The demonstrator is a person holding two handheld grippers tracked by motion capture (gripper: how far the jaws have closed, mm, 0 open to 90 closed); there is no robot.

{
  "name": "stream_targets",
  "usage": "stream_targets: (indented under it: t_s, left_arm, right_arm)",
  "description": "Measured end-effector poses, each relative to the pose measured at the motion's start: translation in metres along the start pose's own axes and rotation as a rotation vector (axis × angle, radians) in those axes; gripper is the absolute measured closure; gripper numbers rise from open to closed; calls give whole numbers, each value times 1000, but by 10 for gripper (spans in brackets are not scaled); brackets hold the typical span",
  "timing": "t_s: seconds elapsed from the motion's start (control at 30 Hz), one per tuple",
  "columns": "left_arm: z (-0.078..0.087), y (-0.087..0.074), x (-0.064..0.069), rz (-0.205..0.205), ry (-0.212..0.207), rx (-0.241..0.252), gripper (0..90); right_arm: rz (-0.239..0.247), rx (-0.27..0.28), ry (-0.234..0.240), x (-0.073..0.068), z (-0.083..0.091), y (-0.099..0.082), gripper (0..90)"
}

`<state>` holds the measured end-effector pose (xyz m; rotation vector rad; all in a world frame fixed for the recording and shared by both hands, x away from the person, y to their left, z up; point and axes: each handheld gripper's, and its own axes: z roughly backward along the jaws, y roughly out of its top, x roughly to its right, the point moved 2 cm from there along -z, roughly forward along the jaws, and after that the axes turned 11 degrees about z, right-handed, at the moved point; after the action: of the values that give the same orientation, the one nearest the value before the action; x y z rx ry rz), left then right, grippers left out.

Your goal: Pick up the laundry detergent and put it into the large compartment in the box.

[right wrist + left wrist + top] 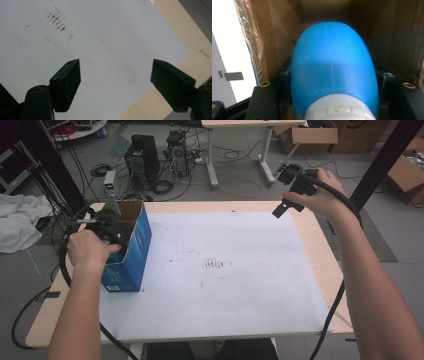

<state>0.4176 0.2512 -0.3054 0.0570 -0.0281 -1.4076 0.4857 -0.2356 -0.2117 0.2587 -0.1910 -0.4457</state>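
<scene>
Here, a blue box (129, 251) stands open-topped at the left edge of the table (320, 245), on the white sheet (220, 270) that covers most of the tabletop. The left hand (89, 251) reaches the left gripper (107, 232) into the box from its left side. In the left gripper view, a blue bottle (334, 75) with a white cap (339, 110) sits inside the brown cardboard walls, cap end nearest the camera. The two black jaws lie against the bottle's sides, clamped on it, one at each flank. Whether the bottle rests on the box floor or hangs clear of it is hard to tell, as the interior is dim.

The right hand (315, 197) holds the right gripper (287, 190) above the far right corner of the sheet. Its jaws stand wide apart with nothing between them; under them lies the bare sheet, smudged with dark marks (57, 21), and the pale wood of the table beyond.
</scene>
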Motion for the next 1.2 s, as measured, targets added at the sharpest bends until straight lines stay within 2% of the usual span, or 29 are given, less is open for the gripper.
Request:
stream_targets:
  t_s: [0.3, 0.6, 0.8, 1.07, 1.17, 1.2]
  left_arm:
    - [3, 0, 2, -8, 9, 16, 337]
    - [5, -1, 1, -8, -10, 14, 305]
    - [14, -2, 1, -8, -28, 32, 284]
    - [25, -4, -1, -4, -26, 48, 217]
    - [31, -4, 0, -12, -29, 51, 198]
    - [35, -5, 1, -27, -33, 57, 193]
  right_arm:
    - [4, -1, -1, -1, 0, 1, 240]
    - [1, -1, -2, -2, 1, -1, 241]
    - [-3, 5, -1, -2, 2, -3, 241]
    - [0, 8, -3, -2, 3, -3, 241]
    - [3, 7, -2, -2, 3, -3, 241]
    - [3, 8, -2, -2, 3, -3, 240]
